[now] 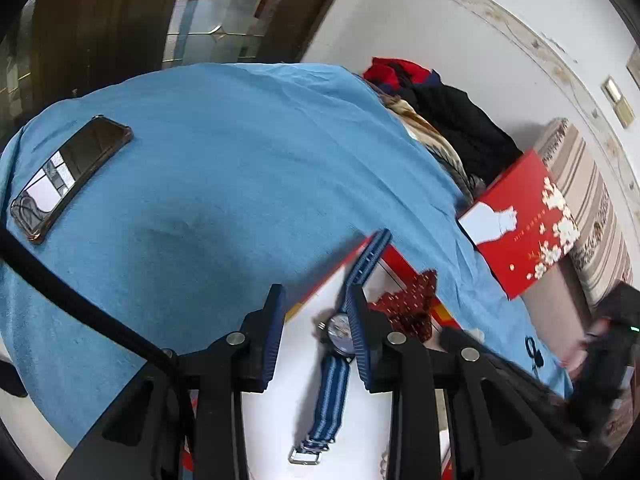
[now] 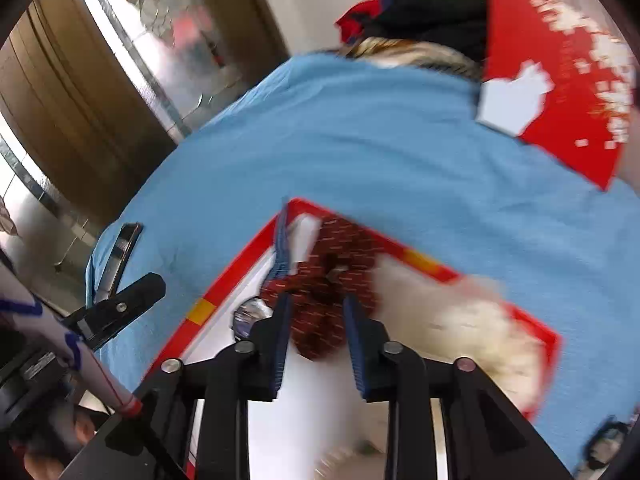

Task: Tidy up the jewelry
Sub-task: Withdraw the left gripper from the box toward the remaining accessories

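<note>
A watch [image 1: 334, 354] with a blue-and-white striped strap lies in a white tray with a red rim [image 2: 236, 276]. Its dial sits just beside the right finger of my left gripper [image 1: 316, 300], which is open above the tray and empty. A dark red patterned scrunchie [image 1: 408, 308] lies beside the watch. In the right wrist view the scrunchie [image 2: 332, 280] lies between the fingers of my right gripper [image 2: 316, 304], which is open over it. The watch dial [image 2: 250, 314] shows left of that gripper. A fluffy white item [image 2: 472, 320] lies at the tray's right.
The tray rests on a blue cloth [image 1: 224, 160]. A phone [image 1: 68, 172] lies on the cloth at the far left. A red box with white flowers [image 1: 524, 220] stands at the right. Dark and red clothes [image 1: 448, 120] are piled behind.
</note>
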